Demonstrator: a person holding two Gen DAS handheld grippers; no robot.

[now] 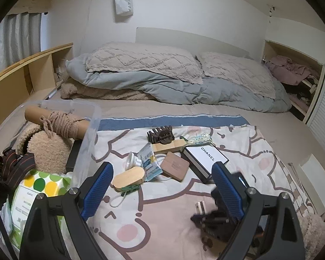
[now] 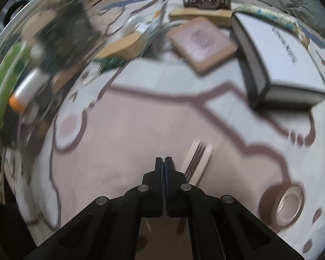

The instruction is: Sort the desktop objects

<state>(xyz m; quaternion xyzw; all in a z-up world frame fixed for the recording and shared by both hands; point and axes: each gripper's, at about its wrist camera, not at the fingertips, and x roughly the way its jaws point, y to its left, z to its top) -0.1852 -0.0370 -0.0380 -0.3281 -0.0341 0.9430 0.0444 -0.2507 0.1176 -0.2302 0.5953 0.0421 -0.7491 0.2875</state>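
Tongs status: left tongs [image 1: 162,186] spread wide, blue pads [image 1: 98,185] well apart, nothing between them, hovering over the cartoon-print sheet [image 1: 169,227] on the bed. Right tongs [image 2: 164,162] fully closed, pads pressed together, nothing gripped, pointing steeply down at the sheet; the right wrist view is motion-blurred.

Things to sort, left wrist view, centre of frame, clustered on the sheet:
- white box with black sides [image 1: 205,157], right of centre
- square brown compact [image 1: 173,165], just left of the box, touching or overlapping it, cannot tell which
- oval wooden piece [image 1: 129,176] at lower left of the cluster, green clip and white cord at its lower edge
- blue-white sachet [image 1: 149,159] between the oval piece and the compact
- small white plastic part [image 1: 133,159], just left of the sachet
- dark claw hair clip [image 1: 161,135] at the top of the cluster, resting on a wooden bar [image 1: 169,147]
- patterned fabric strip [image 1: 200,139] above the box

Small striped white strip [image 2: 197,162] lies flat just right of the closed right tongs' tips. Tape roll [image 2: 290,203] sits at lower right of the right wrist view, apart from the cluster.

Clear plastic bin [image 1: 91,134] at the left of the frame holds a cardboard tube wound with rope [image 1: 58,122], a fluffy beige item [image 1: 46,149], dark striped straps [image 1: 13,164] and a green-yellow dotted pack [image 1: 47,181].

Pillows and blue quilt [image 1: 162,80] lie across the upper half of the frame.
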